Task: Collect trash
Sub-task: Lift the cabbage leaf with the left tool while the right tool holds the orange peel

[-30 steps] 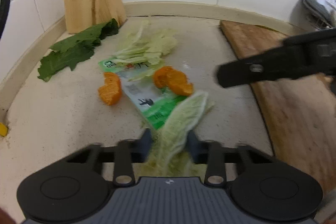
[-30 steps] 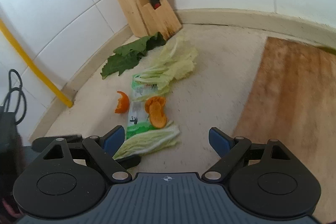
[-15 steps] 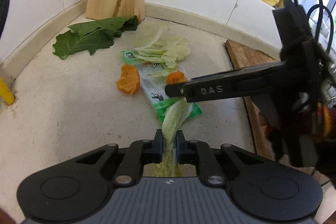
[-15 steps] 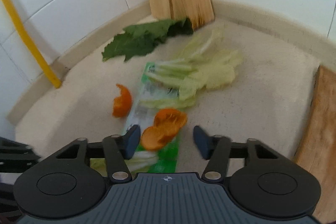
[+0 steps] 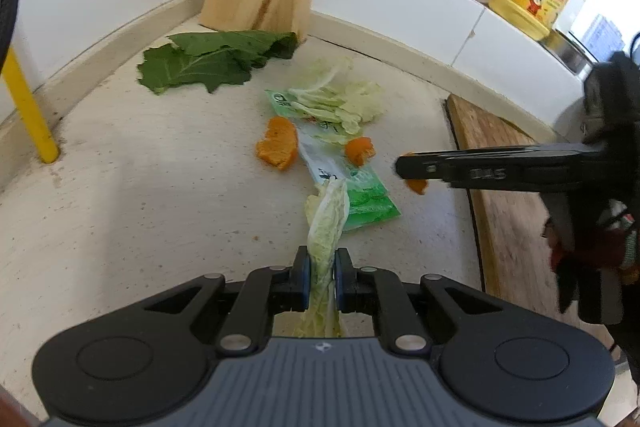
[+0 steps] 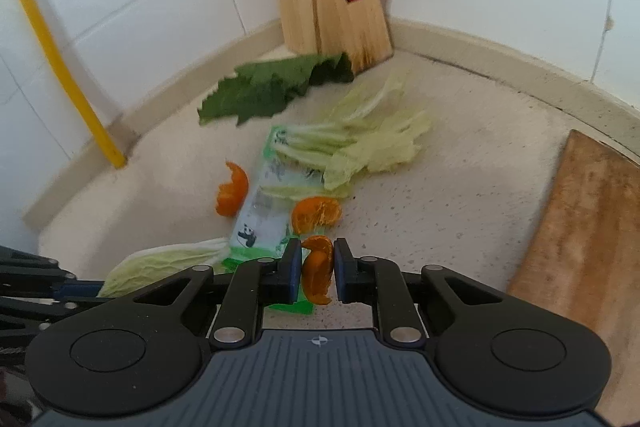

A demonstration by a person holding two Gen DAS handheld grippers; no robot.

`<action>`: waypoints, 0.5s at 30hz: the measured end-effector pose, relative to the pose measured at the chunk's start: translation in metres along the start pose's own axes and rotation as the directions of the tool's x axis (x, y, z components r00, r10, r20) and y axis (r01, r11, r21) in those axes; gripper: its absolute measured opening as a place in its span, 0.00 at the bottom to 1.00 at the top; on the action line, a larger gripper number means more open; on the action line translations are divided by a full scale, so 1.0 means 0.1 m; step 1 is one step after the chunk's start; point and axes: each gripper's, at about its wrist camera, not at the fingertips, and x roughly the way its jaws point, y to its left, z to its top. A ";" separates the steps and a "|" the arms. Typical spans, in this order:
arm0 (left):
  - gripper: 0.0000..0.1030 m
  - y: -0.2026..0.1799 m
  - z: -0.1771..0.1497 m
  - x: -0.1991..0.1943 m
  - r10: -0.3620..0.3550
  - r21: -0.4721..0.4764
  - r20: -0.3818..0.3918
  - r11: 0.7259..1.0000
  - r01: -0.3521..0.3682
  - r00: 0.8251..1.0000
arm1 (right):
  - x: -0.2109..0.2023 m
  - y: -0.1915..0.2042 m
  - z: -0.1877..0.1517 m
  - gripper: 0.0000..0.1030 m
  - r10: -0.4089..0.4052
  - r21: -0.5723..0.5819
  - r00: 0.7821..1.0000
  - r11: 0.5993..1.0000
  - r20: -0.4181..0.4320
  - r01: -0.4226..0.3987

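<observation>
Since half a second ago, right gripper (image 6: 316, 271) has gone from open around to fingers clamped on an orange peel piece (image 6: 318, 273), lifted above the snack wrapper (image 6: 264, 211); left gripper (image 5: 320, 277) still pinches the cabbage leaf (image 5: 326, 223) over the table (image 5: 140, 187); advice: carry both level, keeping the grip firm.
</observation>
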 end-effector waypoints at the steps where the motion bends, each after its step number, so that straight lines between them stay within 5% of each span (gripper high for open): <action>1: 0.12 0.01 0.00 -0.02 0.005 -0.005 0.004 1.000 -0.005 1.000 | -0.04 -0.02 0.01 0.22 0.011 0.013 1.000 1.000 0.009 -0.011; 15: 0.12 0.09 0.07 -0.12 0.042 -0.054 0.051 0.998 -0.039 0.998 | 0.35 0.11 0.19 0.22 0.025 -0.009 0.999 1.000 0.032 -0.025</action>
